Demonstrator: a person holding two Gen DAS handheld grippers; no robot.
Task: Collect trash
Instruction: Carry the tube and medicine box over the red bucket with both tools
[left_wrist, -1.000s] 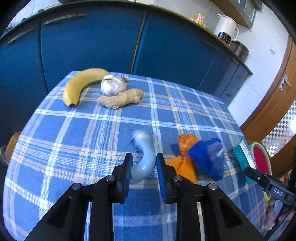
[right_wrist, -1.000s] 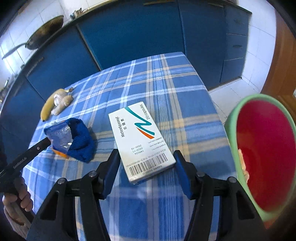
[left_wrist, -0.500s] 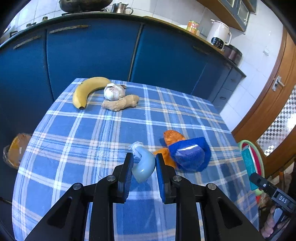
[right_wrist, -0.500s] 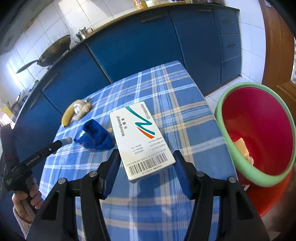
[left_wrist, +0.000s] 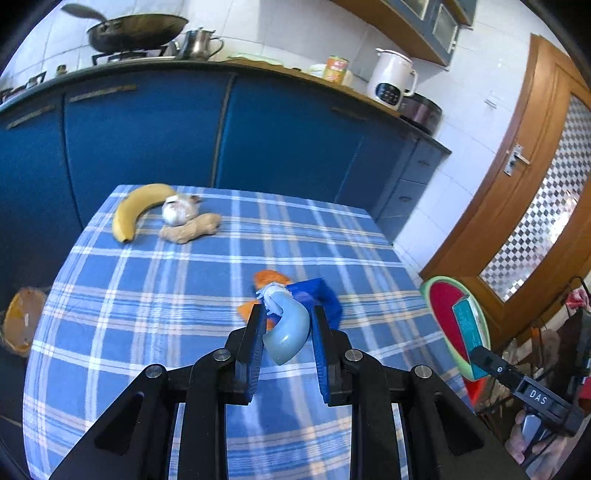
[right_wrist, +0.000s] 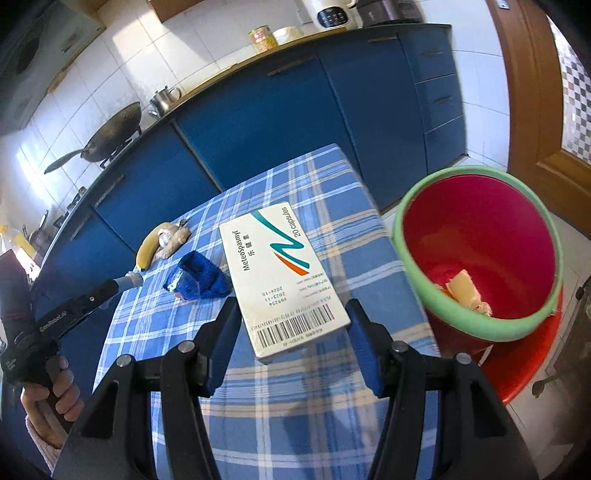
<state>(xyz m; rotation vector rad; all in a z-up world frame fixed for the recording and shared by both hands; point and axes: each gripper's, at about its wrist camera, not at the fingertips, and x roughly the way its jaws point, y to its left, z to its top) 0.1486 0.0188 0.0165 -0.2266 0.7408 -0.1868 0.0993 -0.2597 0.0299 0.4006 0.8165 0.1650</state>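
My left gripper (left_wrist: 287, 325) is shut on a curved pale blue tube (left_wrist: 286, 332), held above the checked tablecloth (left_wrist: 155, 295). My right gripper (right_wrist: 291, 325) is shut on a white medicine box (right_wrist: 280, 273), lifted above the table's right side next to the red bin with a green rim (right_wrist: 476, 254). The bin (left_wrist: 448, 317) stands on the floor off the table's right edge and holds some pale scraps (right_wrist: 463, 291). A blue wrapper (left_wrist: 321, 295) and an orange scrap (left_wrist: 269, 277) lie on the table beyond the tube. The wrapper also shows in the right wrist view (right_wrist: 197, 275).
A banana (left_wrist: 135, 210), a garlic bulb (left_wrist: 179, 211) and a ginger root (left_wrist: 192, 230) lie at the table's far left corner. Blue cabinets (left_wrist: 258, 136) stand behind the table. A wooden door (left_wrist: 535, 184) is at the right. An orange bag (left_wrist: 22, 325) sits on the floor left.
Both grippers have risen with their loads. The left one lifted the tube and moved right toward the wrappers. The right one carried the box up beside the bin, which now shows more fully.
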